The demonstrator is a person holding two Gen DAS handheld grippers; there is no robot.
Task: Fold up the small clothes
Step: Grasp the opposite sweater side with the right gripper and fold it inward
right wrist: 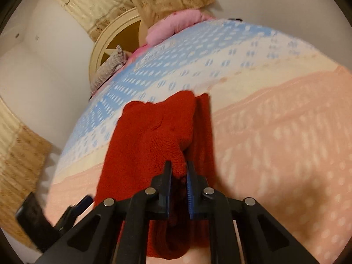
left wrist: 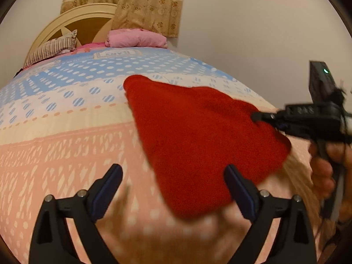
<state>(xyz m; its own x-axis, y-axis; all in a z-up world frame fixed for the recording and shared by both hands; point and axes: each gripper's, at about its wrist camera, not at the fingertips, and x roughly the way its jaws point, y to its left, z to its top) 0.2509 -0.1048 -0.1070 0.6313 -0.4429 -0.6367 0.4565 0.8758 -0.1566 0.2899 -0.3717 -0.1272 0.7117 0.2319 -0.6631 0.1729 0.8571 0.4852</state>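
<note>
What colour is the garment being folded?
Solid red garment, clearest in the right wrist view.

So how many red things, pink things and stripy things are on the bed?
Red: 1, the red garment, pinched by the right gripper.
Pink: 1, the pink bundle by the headboard.
Stripy: 1, the striped pillow.
Total: 3

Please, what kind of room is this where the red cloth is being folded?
Most likely a bedroom: a bed with a patterned bedspread, a rounded headboard with pillows against it, and a curtain behind.
</note>
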